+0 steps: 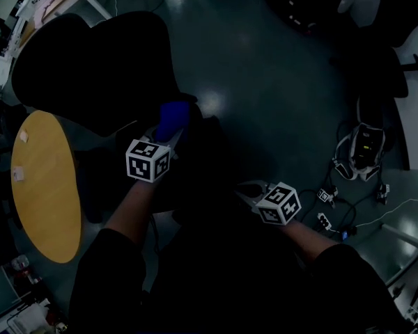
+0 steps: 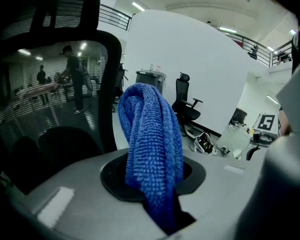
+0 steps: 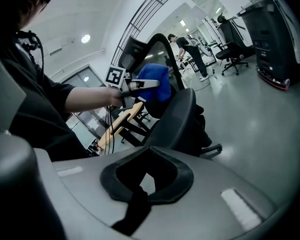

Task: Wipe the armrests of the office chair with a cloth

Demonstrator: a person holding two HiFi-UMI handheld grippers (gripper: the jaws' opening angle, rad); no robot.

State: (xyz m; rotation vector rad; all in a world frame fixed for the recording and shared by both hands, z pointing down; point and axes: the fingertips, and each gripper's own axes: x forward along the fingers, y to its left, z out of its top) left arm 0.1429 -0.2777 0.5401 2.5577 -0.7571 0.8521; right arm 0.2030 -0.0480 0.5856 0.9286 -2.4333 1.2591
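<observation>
Looking down in the dim head view: the left gripper (image 1: 164, 138) holds a blue cloth (image 1: 173, 119) just beside the lower edge of the black office chair's (image 1: 90, 65) backrest; a round yellow table (image 1: 45, 186) sits at left. The right gripper (image 1: 248, 191) hangs well apart from the cloth. Both cubes carry black-and-white square markers, with no readable words. Left gripper view: jaws clamped on the cloth (image 2: 152, 154), which stands up and droops over; mesh backrest (image 2: 55, 109) behind. Right gripper view: jaws closed, nothing between them; the cloth (image 3: 153, 86) shows beyond, above a dark chair (image 3: 177, 119) part.
</observation>
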